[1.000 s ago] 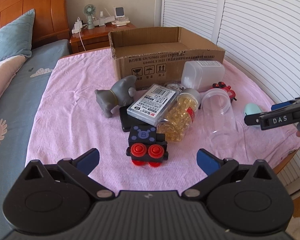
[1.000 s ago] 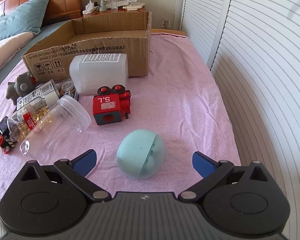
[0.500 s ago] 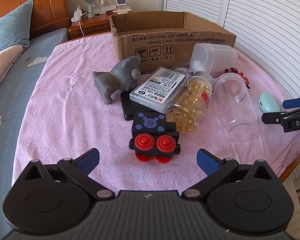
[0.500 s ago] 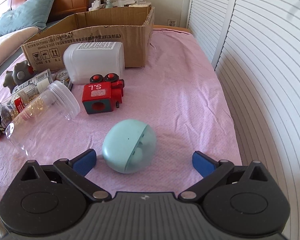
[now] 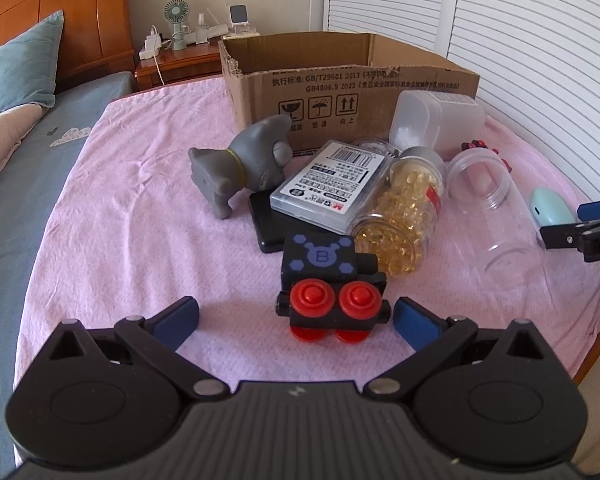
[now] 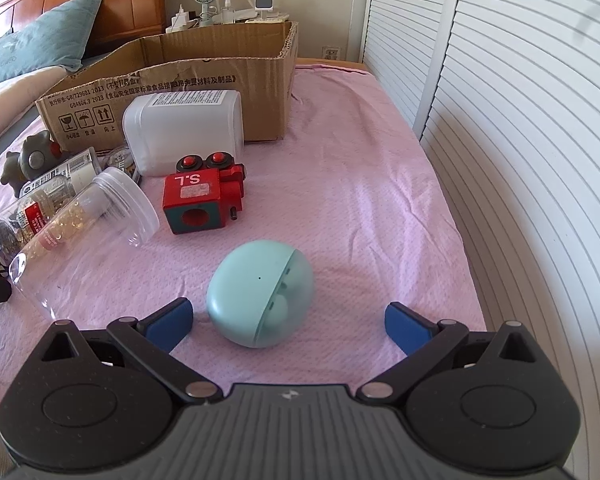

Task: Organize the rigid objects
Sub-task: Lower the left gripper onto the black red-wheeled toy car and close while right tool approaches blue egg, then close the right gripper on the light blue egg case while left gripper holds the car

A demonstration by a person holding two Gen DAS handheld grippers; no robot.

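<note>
Toys between wide-open tongs

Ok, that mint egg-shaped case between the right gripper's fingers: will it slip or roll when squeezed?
Probably. The mint case looks smooth and rounded, so it may squirt out of the open right gripper. On the pink cloth it could roll.

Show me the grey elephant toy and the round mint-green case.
grey elephant toy [image 5: 236,162], left wrist view, on its back.
round mint-green case [image 6: 256,304], right wrist view, on its opaque shell.
</note>
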